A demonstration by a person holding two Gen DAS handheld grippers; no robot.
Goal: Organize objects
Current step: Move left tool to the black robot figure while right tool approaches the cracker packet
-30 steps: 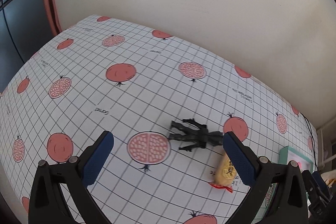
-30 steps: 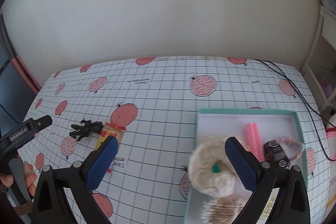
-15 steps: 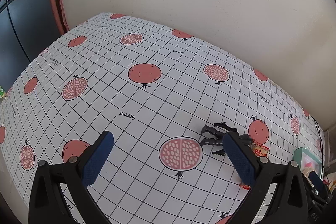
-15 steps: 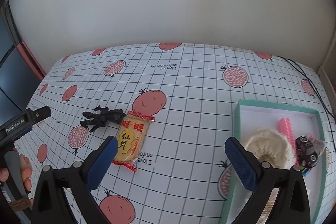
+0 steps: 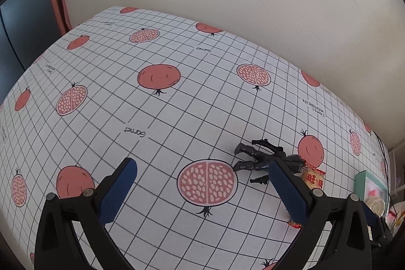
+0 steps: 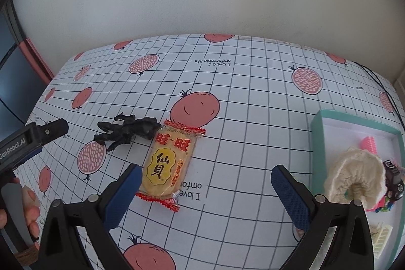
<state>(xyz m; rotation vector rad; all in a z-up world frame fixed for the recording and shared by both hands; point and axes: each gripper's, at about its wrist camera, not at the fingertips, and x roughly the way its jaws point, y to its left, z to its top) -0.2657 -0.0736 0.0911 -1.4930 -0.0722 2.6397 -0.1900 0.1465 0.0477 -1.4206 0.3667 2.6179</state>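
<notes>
- Two grippers hover over the table (image 6: 253,118), jaws spread and empty
- Right gripper (image 6: 206,190): snack packet (image 6: 168,165) beside its left jaw
- Left gripper (image 5: 202,189): black figure (image 5: 263,158) partly behind its right jaw

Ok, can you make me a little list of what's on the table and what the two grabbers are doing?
table: cloth with a pomegranate print
toy: black figure lying flat, touching the snack
snack: yellow cracker pack, on the cloth
box: teal box holding a knitted piece and small items
left gripper: open, empty
right gripper: open, empty, near the snack
</notes>
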